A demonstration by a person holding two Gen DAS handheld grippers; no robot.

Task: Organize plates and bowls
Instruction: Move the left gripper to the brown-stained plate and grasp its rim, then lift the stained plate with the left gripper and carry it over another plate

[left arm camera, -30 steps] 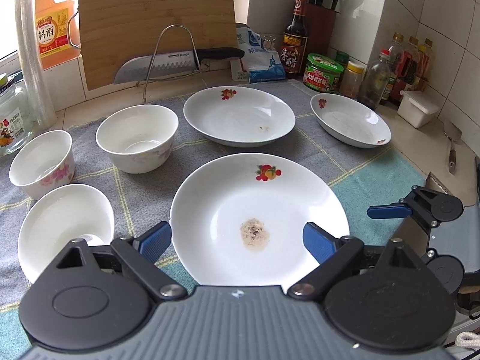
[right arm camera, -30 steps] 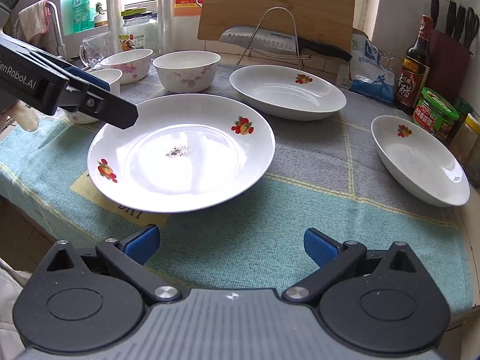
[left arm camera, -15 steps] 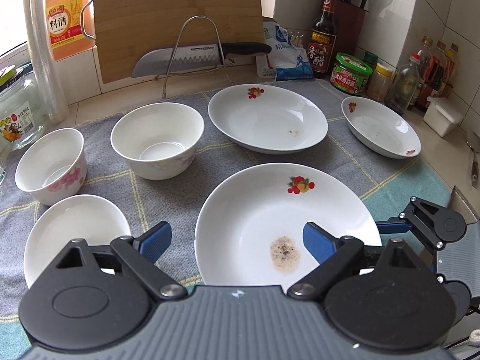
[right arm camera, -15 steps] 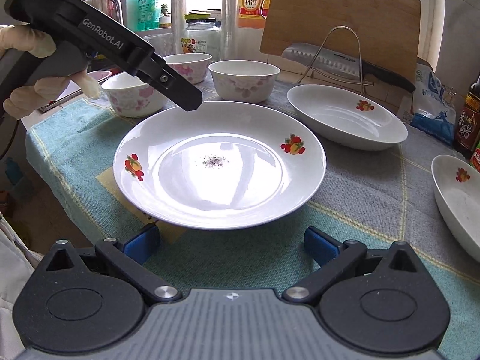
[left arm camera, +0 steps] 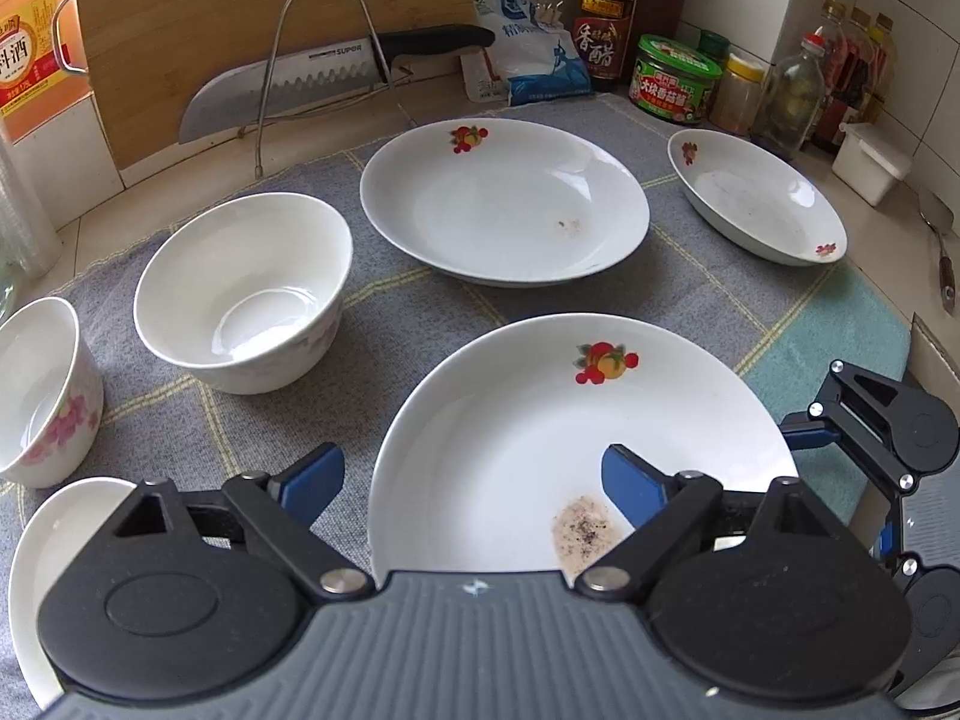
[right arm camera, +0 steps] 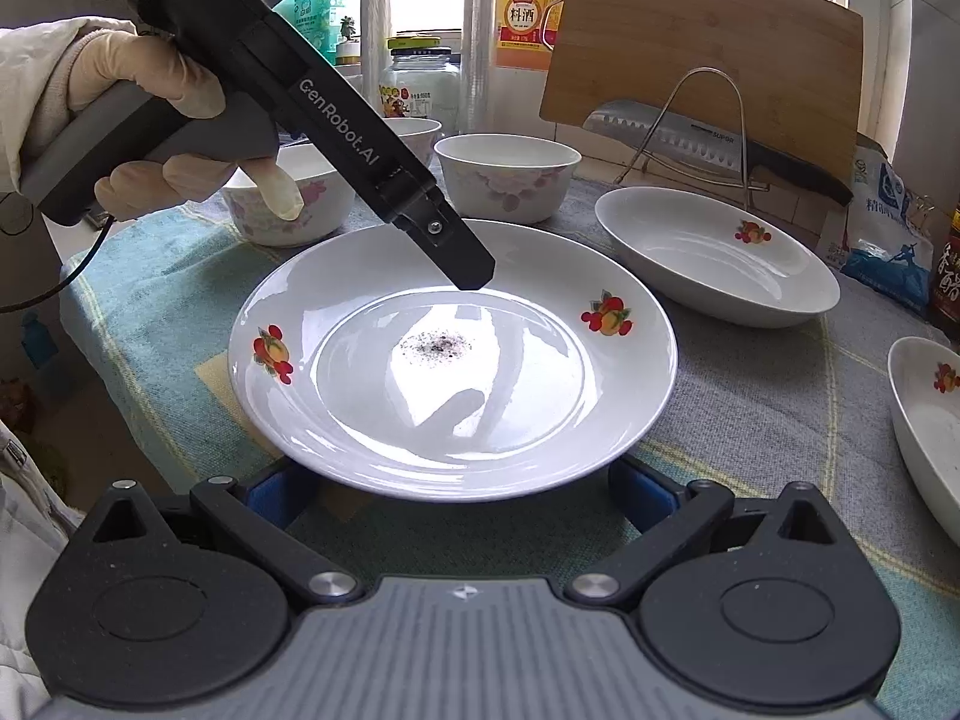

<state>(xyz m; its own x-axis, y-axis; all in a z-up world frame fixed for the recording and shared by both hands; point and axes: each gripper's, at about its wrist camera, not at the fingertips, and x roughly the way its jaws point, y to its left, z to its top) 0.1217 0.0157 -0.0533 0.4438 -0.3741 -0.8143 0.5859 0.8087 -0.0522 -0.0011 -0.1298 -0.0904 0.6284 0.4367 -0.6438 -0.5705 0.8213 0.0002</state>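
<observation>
Basically, left hand-held gripper point(left arm camera: 468, 474), jaws just been narrowing but open, straddles the near-left rim of the big plate point(left arm camera: 540, 420) on the surface; right hand-held gripper point(right arm camera: 456, 495), open, faces its opposite rim.

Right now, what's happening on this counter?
A person works two handheld grippers around the big fruit-print plate, which sits on the cloth with dried residue in its well. The left gripper straddles the plate's rim, its jaws just closing but not gripping. The right gripper, open, sits at the near rim. The other dishes sit untouched.
</observation>
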